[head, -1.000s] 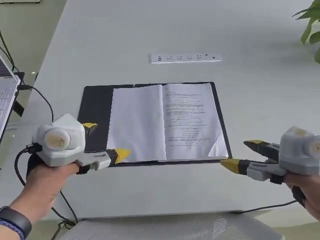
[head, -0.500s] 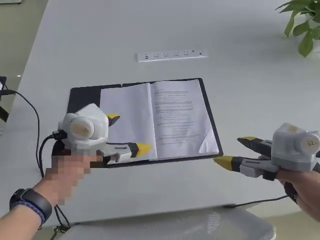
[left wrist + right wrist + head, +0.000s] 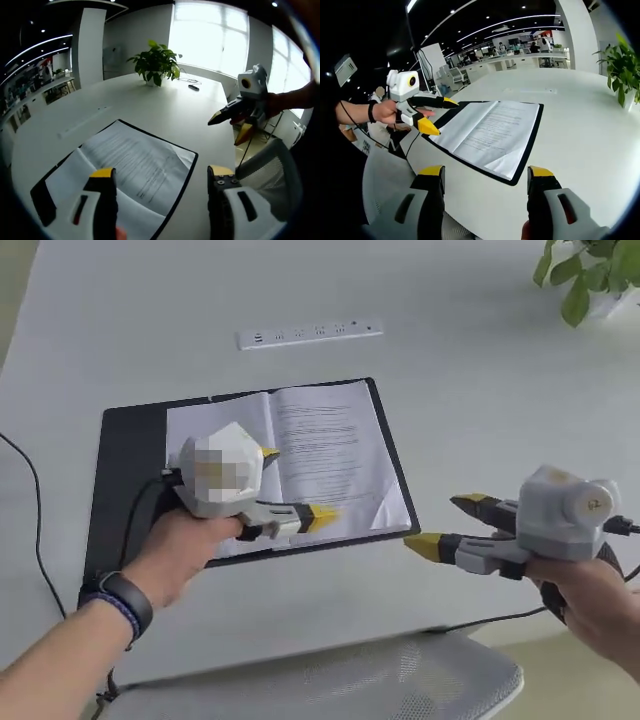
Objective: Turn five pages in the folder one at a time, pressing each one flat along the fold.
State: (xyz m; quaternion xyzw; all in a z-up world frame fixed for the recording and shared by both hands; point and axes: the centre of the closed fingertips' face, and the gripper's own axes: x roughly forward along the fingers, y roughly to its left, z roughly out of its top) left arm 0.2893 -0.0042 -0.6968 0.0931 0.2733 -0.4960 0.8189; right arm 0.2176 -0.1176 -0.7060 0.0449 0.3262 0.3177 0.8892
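A black folder (image 3: 125, 490) lies open on the white table, a blank page on its left and a printed page (image 3: 330, 445) on its right. The printed page's near right corner (image 3: 392, 508) curls up. My left gripper (image 3: 295, 485) hovers open over the lower part of the pages, near the fold, with nothing between its jaws. In its own view the left gripper (image 3: 161, 172) looks across the folder (image 3: 135, 165). My right gripper (image 3: 445, 522) stands open just off the folder's near right corner, above the table. From the right gripper (image 3: 486, 171), the folder (image 3: 490, 130) lies ahead.
A white power strip (image 3: 310, 335) lies beyond the folder. A potted plant (image 3: 580, 280) stands at the far right. A mesh chair back (image 3: 330, 680) sits at the table's near edge. A black cable (image 3: 30, 480) runs at the left.
My left gripper has moved right, from the folder's near left edge to over the pages by the fold. The right gripper has kept its place by the near right corner. The head view has swung.
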